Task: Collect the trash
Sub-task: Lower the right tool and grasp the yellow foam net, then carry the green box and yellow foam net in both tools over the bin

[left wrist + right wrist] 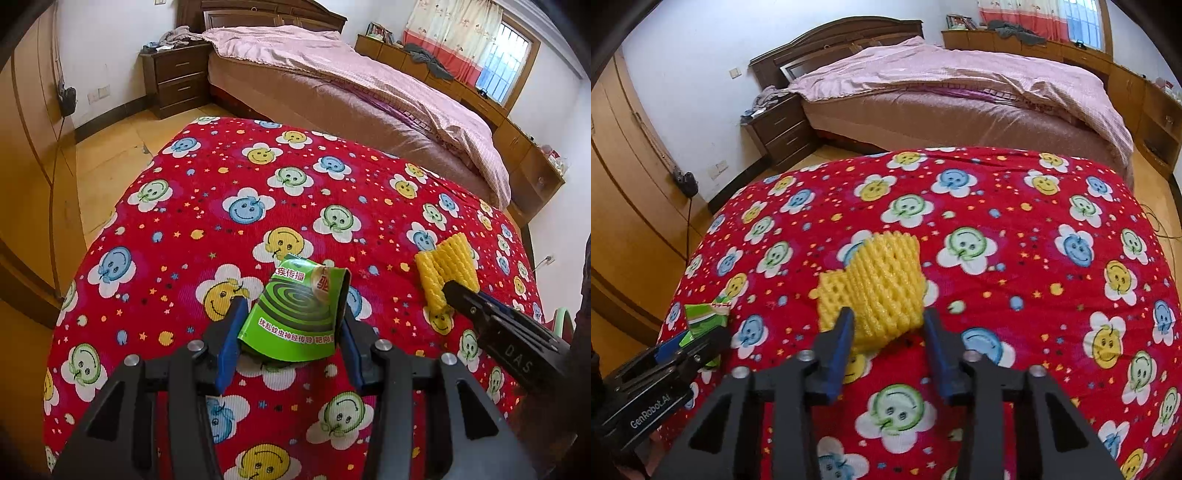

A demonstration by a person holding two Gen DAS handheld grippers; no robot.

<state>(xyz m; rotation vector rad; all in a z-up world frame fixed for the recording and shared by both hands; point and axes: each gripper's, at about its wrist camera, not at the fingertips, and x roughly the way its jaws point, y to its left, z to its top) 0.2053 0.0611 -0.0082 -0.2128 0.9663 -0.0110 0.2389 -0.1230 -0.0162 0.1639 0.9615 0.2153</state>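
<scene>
Left tool (pixel 291 301) clenched on a green carton scrap (pixel 299 317) printed with a dark spiral and Chinese text. Blue pads pressed against its two side edges, with the torn, curled top poking out beyond the tips. Seen from the right wrist, held over the left edge of the worktop (pixel 1015 206), which is draped in red cloth with smiling flower faces in blue, green and yellow. Not clear whether the scrap's lower edge touches the cloth.

Right tool (pixel 888 319) grasping a yellow foam fruit net (pixel 882 280) by its near end. One blue pad sits against the net's left side and the other against its right, with the rest of the mesh fanning out ahead. Lying on the cloth at about mid-width of the worktop, nearer the front edge than the far one, well apart from the carton scrap.

Beyond the far edge, a bed (pixel 332 85) with a pink cover and dark wooden headboard. Beside its head, a dark nightstand (pixel 177 81) with clutter on top.
</scene>
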